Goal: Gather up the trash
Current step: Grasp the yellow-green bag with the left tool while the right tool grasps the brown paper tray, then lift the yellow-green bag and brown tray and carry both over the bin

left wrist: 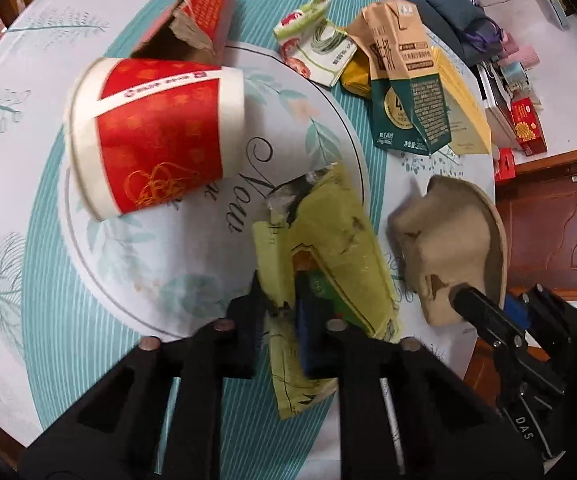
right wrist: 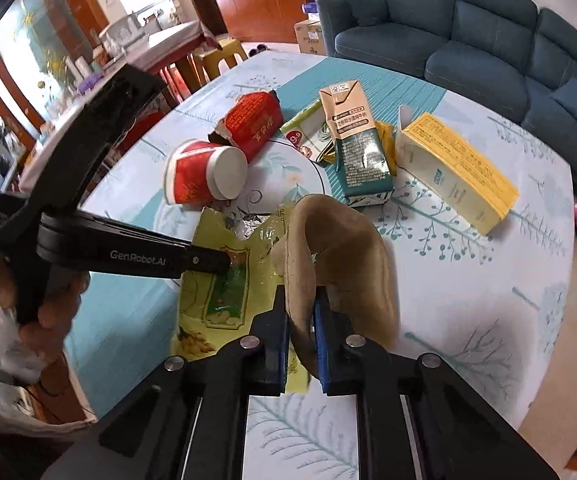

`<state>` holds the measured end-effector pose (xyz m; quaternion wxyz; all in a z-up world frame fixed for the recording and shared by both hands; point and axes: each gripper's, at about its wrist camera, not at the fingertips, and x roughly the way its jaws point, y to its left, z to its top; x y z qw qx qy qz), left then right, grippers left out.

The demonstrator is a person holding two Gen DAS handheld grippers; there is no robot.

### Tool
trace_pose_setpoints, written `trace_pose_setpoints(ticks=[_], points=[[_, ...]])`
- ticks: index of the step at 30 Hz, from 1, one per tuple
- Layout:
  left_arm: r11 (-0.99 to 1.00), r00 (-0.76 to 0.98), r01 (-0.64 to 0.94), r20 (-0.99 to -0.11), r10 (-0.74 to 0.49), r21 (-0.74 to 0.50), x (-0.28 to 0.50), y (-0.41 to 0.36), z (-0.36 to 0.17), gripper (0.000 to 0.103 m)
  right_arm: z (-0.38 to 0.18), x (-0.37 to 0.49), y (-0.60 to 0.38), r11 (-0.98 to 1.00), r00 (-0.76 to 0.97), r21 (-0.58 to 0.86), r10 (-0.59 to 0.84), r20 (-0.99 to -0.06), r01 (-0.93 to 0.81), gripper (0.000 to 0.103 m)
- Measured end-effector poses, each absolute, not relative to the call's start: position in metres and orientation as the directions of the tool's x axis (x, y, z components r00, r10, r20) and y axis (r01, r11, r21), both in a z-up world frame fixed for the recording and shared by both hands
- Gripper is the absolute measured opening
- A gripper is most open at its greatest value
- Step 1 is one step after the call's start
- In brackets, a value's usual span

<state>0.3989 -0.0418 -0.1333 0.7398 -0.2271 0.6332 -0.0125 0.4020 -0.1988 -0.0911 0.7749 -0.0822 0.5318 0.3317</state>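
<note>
My left gripper (left wrist: 284, 312) is clamped on the yellow-green wrapper (left wrist: 328, 240), crumpled, foil inside showing at its far end, lying on the counter (left wrist: 28, 184). My right gripper (right wrist: 302, 332) is clamped on the brown paper pulp tray (right wrist: 344, 256), folded over, held up just right of the wrapper.

Rest of the trash sits further out on the counter: red paper cup (left wrist: 152, 136) on its side at far left, torn red carton (left wrist: 196, 12) behind it. Crushed white-green pack (left wrist: 316, 48) at far centre. Tan-and-green milk carton (left wrist: 404, 80) to the right of it, yellow box (right wrist: 456, 168) further right, touching or not I can't tell.
</note>
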Motion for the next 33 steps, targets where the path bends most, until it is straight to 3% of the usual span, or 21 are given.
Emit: trace_pose_setpoints(ticks=[1,10,21,33], points=[[0.899,0.202,-0.269,-0.933,-0.299,-0.346,0.396,-0.042,-0.13,0.002,-0.09,0.4,-0.202,0.772,0.214,0.244,0.439,-0.873,-0.587,0.011],[0.922,0.308,-0.238,-0.924,-0.228,-0.306,0.353,-0.032,-0.071,0.001,-0.07,0.372,-0.228,0.804,0.226,0.399,0.53,-0.817,-0.441,0.011],[0.949,0.446,-0.164,-0.879,-0.172,-0.269,0.257,0.023,0.019,0.001,-0.031,0.291,-0.214,0.804,0.287,0.445,0.568,-0.771,-0.395,0.011],[0.965,0.512,-0.027,-0.832,-0.212,-0.263,0.147,0.075,0.061,0.001,0.0,0.169,-0.165,0.829,0.387,0.44,0.553,-0.738,-0.345,0.011]])
